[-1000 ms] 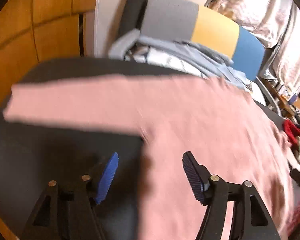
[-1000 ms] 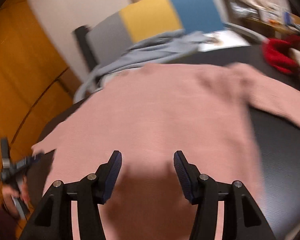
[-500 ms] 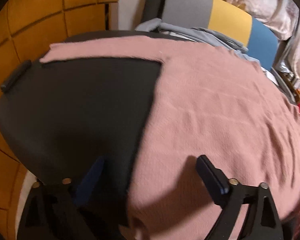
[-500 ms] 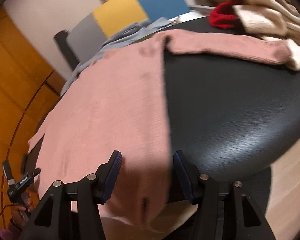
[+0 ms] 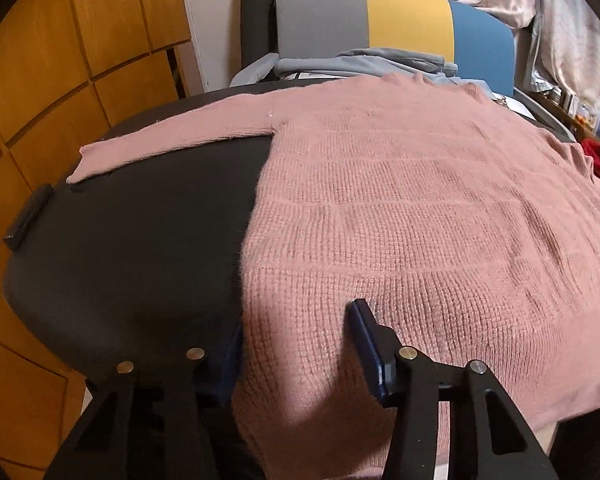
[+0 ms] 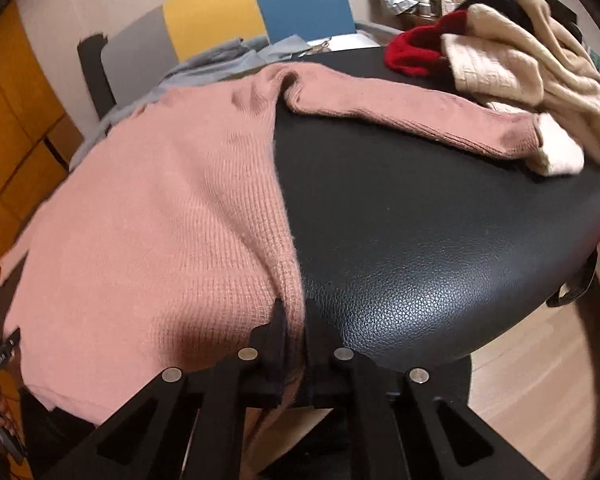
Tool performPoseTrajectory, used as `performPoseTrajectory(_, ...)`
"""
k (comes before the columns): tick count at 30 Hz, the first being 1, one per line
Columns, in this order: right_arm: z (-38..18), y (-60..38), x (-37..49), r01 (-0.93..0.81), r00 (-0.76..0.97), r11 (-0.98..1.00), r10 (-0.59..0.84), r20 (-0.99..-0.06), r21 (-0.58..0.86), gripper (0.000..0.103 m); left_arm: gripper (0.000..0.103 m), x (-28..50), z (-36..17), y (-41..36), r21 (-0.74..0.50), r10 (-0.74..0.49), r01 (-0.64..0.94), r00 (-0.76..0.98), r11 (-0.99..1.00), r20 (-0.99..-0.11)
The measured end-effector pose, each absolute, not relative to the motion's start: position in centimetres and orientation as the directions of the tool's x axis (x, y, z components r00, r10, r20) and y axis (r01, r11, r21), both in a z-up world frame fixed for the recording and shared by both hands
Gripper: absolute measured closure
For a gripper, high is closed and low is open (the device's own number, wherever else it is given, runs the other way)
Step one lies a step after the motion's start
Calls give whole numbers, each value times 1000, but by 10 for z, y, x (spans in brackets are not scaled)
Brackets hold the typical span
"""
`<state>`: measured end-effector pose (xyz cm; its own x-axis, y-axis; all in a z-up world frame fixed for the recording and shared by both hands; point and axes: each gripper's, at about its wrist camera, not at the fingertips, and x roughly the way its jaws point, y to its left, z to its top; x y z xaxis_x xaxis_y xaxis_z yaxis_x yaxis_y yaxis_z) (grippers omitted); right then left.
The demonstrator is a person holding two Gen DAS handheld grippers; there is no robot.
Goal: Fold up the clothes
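A pink knit sweater (image 5: 400,208) lies spread flat on a black table (image 5: 140,240), both sleeves stretched out sideways. It also shows in the right wrist view (image 6: 172,208). My left gripper (image 5: 296,344) is open and straddles the sweater's left side edge near the hem, one finger on either side. My right gripper (image 6: 292,344) is shut on the sweater's right side edge near the hem, at the table's front edge (image 6: 420,288). The hem hangs over the table's front.
A pile of cream and red clothes (image 6: 512,52) lies at the table's far right, by the right sleeve cuff. A grey, yellow and blue chair (image 5: 380,20) with blue-grey clothes stands behind the table. A small black object (image 5: 28,216) lies at the table's left edge.
Both grippers have pulled back from over the sweater to its hem corners. The right gripper has shut on the right side edge. The left gripper has stayed open.
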<state>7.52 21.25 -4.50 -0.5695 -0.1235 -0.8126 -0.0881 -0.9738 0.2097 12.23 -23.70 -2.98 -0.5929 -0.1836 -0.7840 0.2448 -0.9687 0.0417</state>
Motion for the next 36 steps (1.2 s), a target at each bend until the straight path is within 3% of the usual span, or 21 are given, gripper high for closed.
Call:
performPoseTrajectory(3,-45,217,79,-96,-567,-951,-190,-802,293,81,52,128,-24,-239,25,-163,235,-588,-972,-793)
performPoseTrajectory(9,-4,203,73,-22,-676,-949,-217,-704,314,78,54,121,-1,-245,-55,-125,251,-646,-967,-753)
performPoseTrajectory(14,-24,166,37,59,-588,-936,-313,-746,346,78,54,85,-14,-215,34,-124,151,-640,-988,-758)
performPoseTrajectory(17,-39,173,21,5,-538,-922,-329,-776,387,78,54,80,-22,-205,81,-147,133,-623,-988,-768)
performPoseTrajectory(19,-33,199,22,-46,-598,-878,-358,-717,477,78,54,78,-18,-205,76,-130,111,-630,-991,-765)
performPoseTrajectory(25,-19,322,17,-354,-724,-764,-141,-675,539,64,54,46,-15,-204,146,-169,91,-655,-985,-736)
performPoseTrajectory(27,-22,361,14,-453,-721,-709,-65,-690,541,62,49,31,-15,-201,121,-142,79,-662,-990,-736)
performPoseTrajectory(29,-24,386,3,-500,-706,-705,-3,-708,503,62,32,19,-16,-196,95,-110,59,-664,-994,-740)
performPoseTrajectory(32,-32,406,-15,-562,-646,-705,47,-762,432,62,30,5,-22,-186,65,-63,22,-655,-998,-753)
performPoseTrajectory(36,-54,416,-20,-594,-639,-628,-11,-769,503,62,23,2,-31,-180,50,-50,18,-667,-999,-743)
